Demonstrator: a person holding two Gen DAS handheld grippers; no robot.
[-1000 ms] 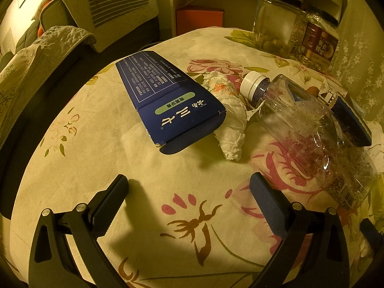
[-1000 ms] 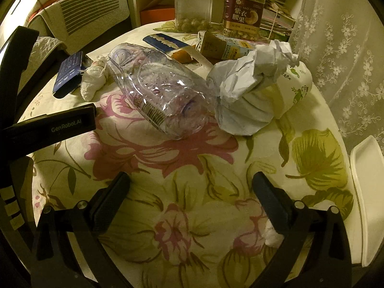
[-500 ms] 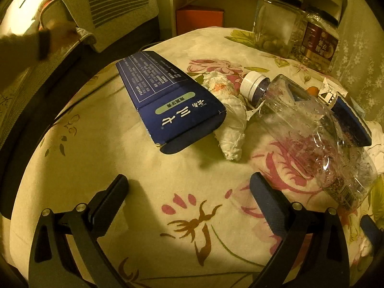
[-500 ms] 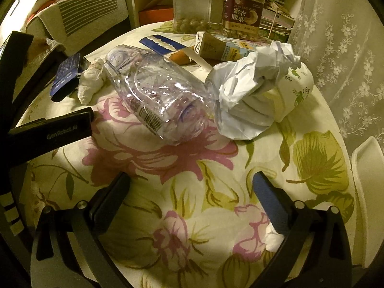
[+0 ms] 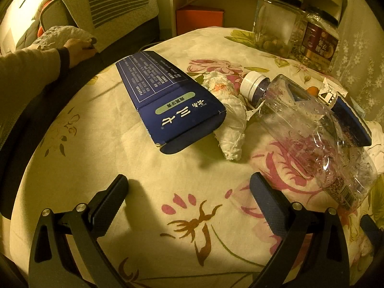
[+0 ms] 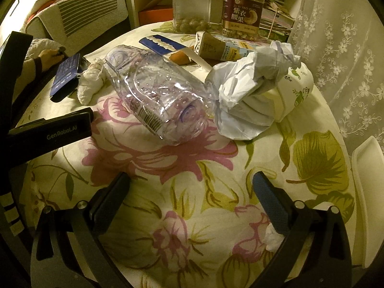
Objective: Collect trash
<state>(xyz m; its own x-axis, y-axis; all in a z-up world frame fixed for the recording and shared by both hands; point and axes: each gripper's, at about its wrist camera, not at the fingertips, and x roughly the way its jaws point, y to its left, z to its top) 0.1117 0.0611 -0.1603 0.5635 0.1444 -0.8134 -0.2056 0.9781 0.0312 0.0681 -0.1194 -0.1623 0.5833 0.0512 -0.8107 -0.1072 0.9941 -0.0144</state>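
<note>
Trash lies on a floral tablecloth [image 5: 120, 158]. A flattened dark blue carton [image 5: 168, 96] lies ahead of my open left gripper [image 5: 189, 192], with a crumpled white tissue [image 5: 231, 120] against its right side. An empty clear plastic bottle [image 5: 309, 132] with a white cap lies on its side to the right. In the right wrist view the bottle [image 6: 156, 96] lies ahead of my open right gripper [image 6: 192, 189], beside a crumpled white paper [image 6: 249, 88] and a paper cup [image 6: 295, 91]. Both grippers hold nothing. The left gripper's body [image 6: 48, 134] shows at the left.
Two glass jars [image 6: 242, 9] stand at the table's far edge, with a small beige carton [image 6: 216, 48] and a blue card [image 6: 160, 43] before them. A person's hand [image 5: 76, 50] rests on a quilted chair back at left. A white tray edge [image 6: 369, 192] shows right. Lace curtain behind.
A person's arm and hand have come into view at the left and now rest on the chair back. The right gripper has shifted slightly forward. The trash has not moved.
</note>
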